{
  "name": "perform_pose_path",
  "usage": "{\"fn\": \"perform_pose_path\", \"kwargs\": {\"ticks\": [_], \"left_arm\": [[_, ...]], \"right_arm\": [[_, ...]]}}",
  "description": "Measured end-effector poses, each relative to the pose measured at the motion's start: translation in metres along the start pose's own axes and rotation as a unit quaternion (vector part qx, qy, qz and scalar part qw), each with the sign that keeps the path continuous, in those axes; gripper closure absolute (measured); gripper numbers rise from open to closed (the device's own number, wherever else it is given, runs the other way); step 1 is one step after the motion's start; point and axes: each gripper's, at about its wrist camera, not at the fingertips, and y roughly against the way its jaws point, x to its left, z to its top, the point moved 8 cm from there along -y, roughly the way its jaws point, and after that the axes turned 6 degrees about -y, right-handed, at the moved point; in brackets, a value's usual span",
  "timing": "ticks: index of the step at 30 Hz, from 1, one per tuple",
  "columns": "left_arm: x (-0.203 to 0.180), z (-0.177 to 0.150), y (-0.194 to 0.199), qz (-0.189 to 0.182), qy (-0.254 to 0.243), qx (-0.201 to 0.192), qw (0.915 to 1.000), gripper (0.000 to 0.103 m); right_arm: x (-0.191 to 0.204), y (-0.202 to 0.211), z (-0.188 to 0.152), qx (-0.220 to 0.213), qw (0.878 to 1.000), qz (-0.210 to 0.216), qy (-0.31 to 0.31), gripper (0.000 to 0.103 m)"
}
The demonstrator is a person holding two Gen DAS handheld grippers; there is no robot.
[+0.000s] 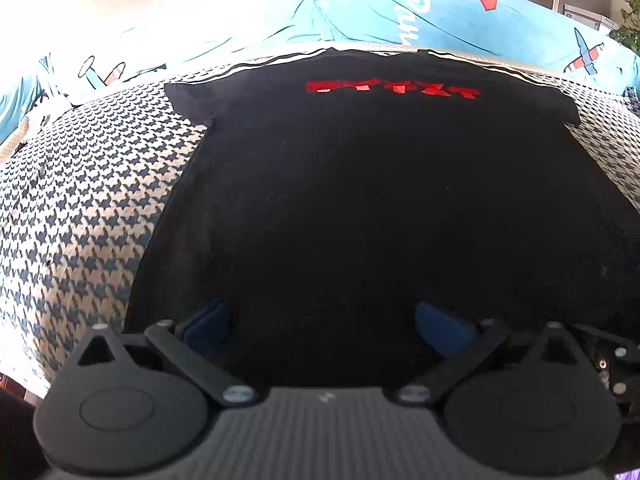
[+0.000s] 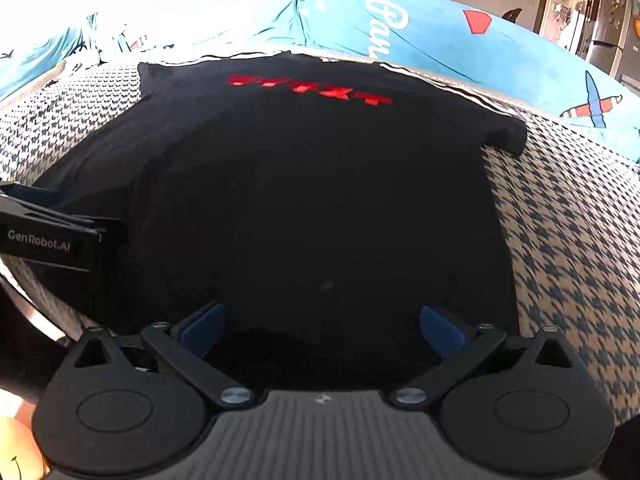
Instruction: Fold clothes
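Observation:
A black T-shirt (image 1: 360, 200) with red lettering (image 1: 392, 89) lies spread flat on a houndstooth cover, collar at the far side, sleeves out to both sides. My left gripper (image 1: 324, 320) is open over the shirt's near hem, left of its middle, blue pads (image 1: 208, 326) wide apart with nothing between them. The shirt also fills the right wrist view (image 2: 300, 200). My right gripper (image 2: 322, 326) is open over the near hem, right of the middle, and empty. The left gripper's body (image 2: 52, 240) shows at that view's left edge.
The houndstooth cover (image 1: 80, 200) extends left and right (image 2: 568, 240) of the shirt. A light blue printed sheet (image 1: 360, 12) is bunched along the far side behind the collar. A fridge and doorway (image 2: 572, 8) stand far right.

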Motion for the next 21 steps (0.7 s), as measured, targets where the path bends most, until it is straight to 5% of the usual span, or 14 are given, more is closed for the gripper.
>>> {"fn": "perform_pose_path", "kwargs": {"ticks": [13, 17, 21], "left_arm": [[-0.006, -0.016, 0.014, -0.015, -0.001, 0.014, 0.9998, 0.0], [-0.011, -0.012, 0.024, -0.017, -0.01, -0.014, 0.9997, 0.0], [-0.009, -0.008, 0.023, -0.016, 0.001, -0.023, 0.9996, 0.0]], "right_arm": [[0.005, 0.012, -0.025, 0.042, 0.998, -0.029, 0.04, 0.0], [0.0, 0.028, -0.018, 0.01, 1.0, 0.007, -0.009, 0.0], [-0.02, 0.034, -0.004, -0.037, 0.997, -0.002, -0.071, 0.0]]}}
